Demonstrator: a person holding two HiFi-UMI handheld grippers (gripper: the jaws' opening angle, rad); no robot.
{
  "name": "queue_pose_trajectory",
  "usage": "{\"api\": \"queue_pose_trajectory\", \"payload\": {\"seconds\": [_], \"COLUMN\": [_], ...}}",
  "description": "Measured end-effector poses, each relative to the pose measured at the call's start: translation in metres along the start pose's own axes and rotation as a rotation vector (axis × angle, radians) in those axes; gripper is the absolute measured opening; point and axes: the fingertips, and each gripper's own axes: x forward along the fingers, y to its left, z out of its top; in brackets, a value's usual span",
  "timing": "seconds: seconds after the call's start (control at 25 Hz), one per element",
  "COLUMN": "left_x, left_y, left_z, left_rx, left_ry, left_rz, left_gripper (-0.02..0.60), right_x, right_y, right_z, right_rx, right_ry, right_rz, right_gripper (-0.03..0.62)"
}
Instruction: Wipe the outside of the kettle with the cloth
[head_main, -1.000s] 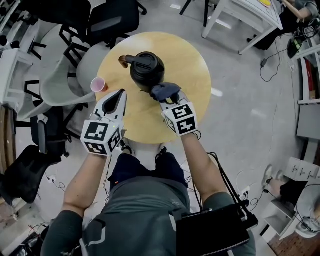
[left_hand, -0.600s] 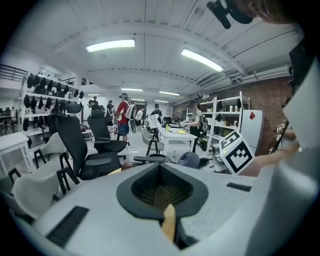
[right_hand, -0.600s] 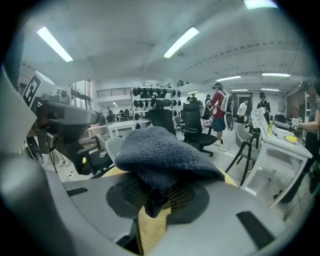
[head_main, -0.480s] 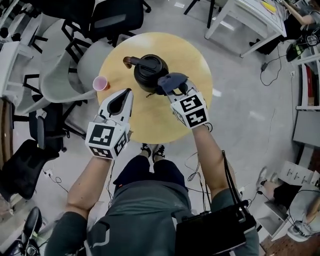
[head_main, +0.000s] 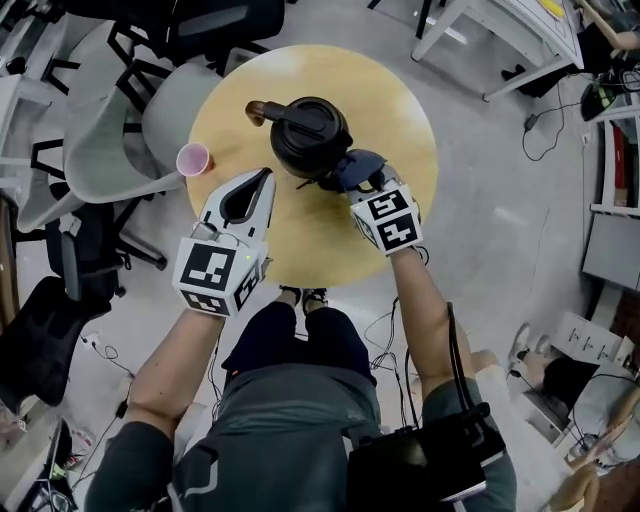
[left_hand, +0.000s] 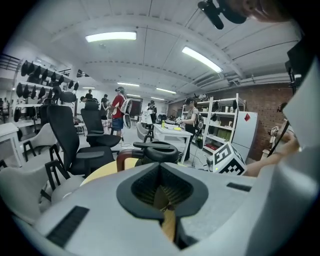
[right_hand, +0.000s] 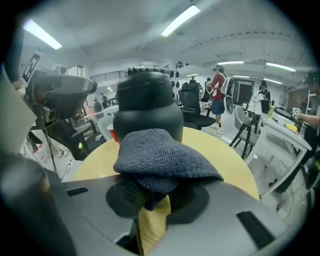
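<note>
Left gripper, jaws together and empty, lay short of the kettle, which stood upright ahead to its right. Right gripper, clamped on the cloth, was nearer: kettle wall just ahead-left.

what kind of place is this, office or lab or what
Probably a shared office or lab workspace. Black office chairs and white desks stand about an open floor, open shelving runs along a brick wall, and several people are standing around in the background.
</note>
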Motion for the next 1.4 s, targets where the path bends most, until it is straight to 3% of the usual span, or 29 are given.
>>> {"api": "queue_pose_trajectory", "payload": {"seconds": [0.32,0.6,0.88,1.08,1.28,1.4], "left_x": [0.015,0.019,0.008,0.006,0.014,0.017], "left_y": [0.016,0.021,0.027,0.025,0.018,0.017], "left_z": [-0.017,-0.023,-0.014,-0.004,-0.004,-0.001], "left_rx": [-0.025,-0.040,-0.052,-0.048,-0.067,-0.073], "left_ry": [0.006,0.028,0.019,-0.002,-0.007,-0.023], "left_rz": [0.010,-0.006,-0.017,-0.018,0.015,0.076], "left_gripper": [0.009,0.009,0.009,0.009,0.009,0.009], "right_x": [0.036,0.037,-0.024,-0.060,-0.061,-0.056], "right_y": [-0.010,-0.012,-0.002,-0.006,-0.016,-0.015], "right_z": [-0.035,-0.039,0.015,0.061,0.069,0.073], "right_rx": [0.008,0.008,0.058,-0.033,-0.101,-0.164], "right_ry": [0.063,0.077,-0.058,-0.134,-0.158,-0.176], "right_rz": [-0.026,-0.044,-0.058,-0.053,0.011,0.075], "right_gripper": [0.095,0.095,0.095,0.095,0.095,0.095]}}
